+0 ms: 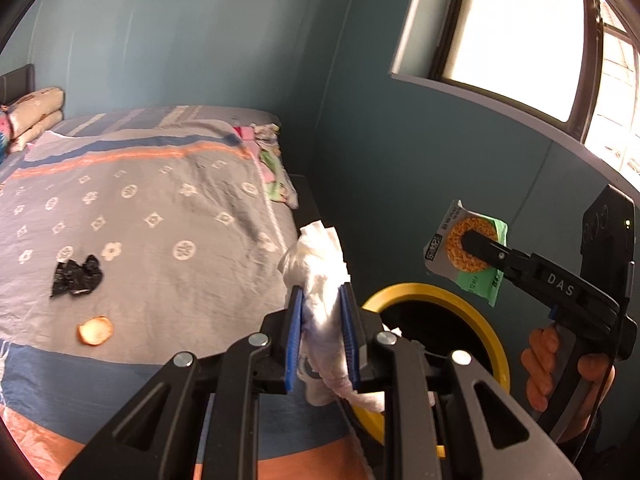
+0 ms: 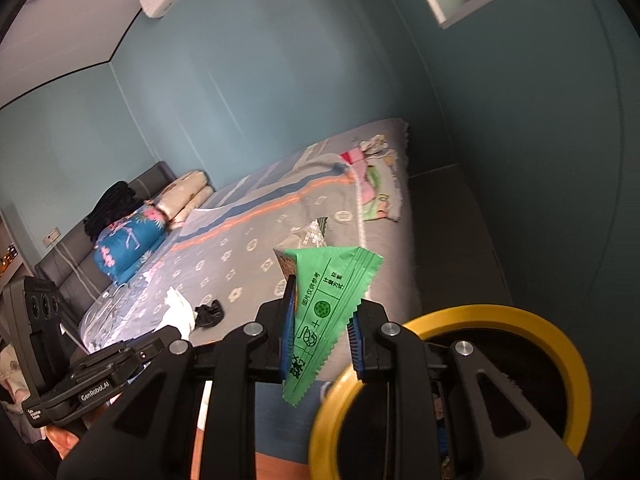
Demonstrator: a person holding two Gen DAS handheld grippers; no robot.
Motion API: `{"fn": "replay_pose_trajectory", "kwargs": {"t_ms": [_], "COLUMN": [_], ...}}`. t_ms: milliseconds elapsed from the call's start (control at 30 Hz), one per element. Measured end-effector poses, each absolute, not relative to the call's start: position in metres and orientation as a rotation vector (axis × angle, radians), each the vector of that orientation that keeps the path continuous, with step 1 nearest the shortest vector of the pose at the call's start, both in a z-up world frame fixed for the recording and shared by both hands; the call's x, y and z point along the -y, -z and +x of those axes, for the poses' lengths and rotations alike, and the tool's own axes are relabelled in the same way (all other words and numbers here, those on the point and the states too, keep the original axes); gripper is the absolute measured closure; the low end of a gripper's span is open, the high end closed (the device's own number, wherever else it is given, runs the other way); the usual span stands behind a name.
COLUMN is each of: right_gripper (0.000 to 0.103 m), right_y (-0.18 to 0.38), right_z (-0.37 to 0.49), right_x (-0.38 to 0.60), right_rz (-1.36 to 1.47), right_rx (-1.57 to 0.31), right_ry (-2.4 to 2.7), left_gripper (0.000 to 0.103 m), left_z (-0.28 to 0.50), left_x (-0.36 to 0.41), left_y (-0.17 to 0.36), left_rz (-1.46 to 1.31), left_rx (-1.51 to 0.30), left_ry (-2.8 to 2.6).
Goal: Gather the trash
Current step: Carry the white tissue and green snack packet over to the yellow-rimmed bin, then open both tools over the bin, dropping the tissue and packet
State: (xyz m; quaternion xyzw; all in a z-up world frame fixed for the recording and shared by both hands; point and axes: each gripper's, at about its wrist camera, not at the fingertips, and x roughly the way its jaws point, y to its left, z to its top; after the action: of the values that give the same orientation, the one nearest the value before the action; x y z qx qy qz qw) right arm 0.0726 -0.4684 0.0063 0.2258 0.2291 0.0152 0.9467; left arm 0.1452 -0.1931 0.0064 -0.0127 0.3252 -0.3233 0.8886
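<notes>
left gripper (image 1: pixel 320 312) clamps tissue (image 1: pixel 316 264) — right gripper (image 2: pixel 320 324) clamps wrapper (image 2: pixel 328 300)

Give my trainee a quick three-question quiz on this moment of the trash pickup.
1. True or false: the left gripper holds a wad of tissue.
2. What does the right gripper hold? A) sock B) green wrapper C) bottle
3. Name one piece of trash lying on the bed.

Key: 1 true. 2 B. 3 the black scrap or the orange peel.
</notes>
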Motion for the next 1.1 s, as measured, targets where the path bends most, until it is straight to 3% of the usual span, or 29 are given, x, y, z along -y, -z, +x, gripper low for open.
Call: {"fn": "replay_pose_trajectory", "kwargs": {"t_ms": [833, 933, 1000, 1100], "right_gripper": [0.076, 0.074, 0.071, 0.058], "right_y": [0.05, 0.051, 0.049, 0.049], "right_z": [0.061, 0.06, 0.056, 0.055], "right_x": [0.541, 0.543, 0.542, 0.544], "right_rz": [0.53, 0.533, 0.539, 0.555], "right_rx": [-0.527, -0.516, -0.506, -0.498], "right_ry": [0.107, 0.128, 0.138, 0.151], "left_gripper": [0.083, 0.075, 0.064, 0.055], "left_z": [0.136, 0.137, 0.136, 0.137], "left_x": [0.272, 0.273, 0.271, 0.266], "left_y": [0.044, 0.043, 0.043, 0.042], "left_rz": [0.062, 0.059, 0.051, 0.033], "left_rx": [-0.814, -0.813, -0.805, -0.799], "left_ry": [0.782, 0.791, 0.791, 0.782]}}
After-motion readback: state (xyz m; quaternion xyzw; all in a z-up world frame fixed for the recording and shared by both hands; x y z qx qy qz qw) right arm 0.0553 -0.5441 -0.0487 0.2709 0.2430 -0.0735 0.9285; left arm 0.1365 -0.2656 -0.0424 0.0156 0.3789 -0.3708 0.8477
